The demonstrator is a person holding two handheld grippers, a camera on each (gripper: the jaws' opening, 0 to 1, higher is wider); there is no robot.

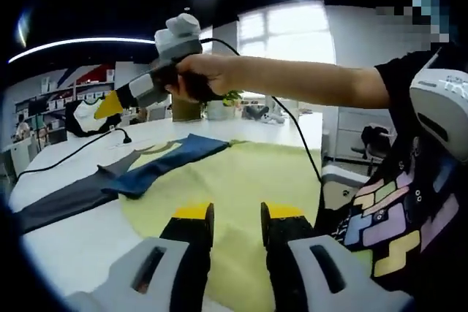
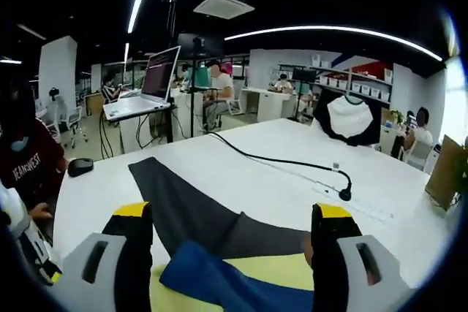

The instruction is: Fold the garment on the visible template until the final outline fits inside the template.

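Garment [image 1: 241, 180] lies on the white surface [image 1: 66, 246]: yellow body spread flat, blue sleeve [image 1: 164, 162] folded over its edge, grey piece [image 2: 183, 210] trailing off beside it. My left tongs [image 1: 236, 221] hover low over the yellow cloth, narrow gap, holding nothing. My right tongs [image 2: 228, 217] sit wide apart above the sleeve, nothing between them. Black cable [image 2: 285, 162] crosses the surface.

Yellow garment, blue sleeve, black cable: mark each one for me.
Yellow garment [image 1: 241, 180]: left gripper view, flat middle of the body.
Blue sleeve [image 1: 164, 166]: left gripper view, mid-length.
Black cable [image 2: 278, 160]: right gripper view, run across the table.
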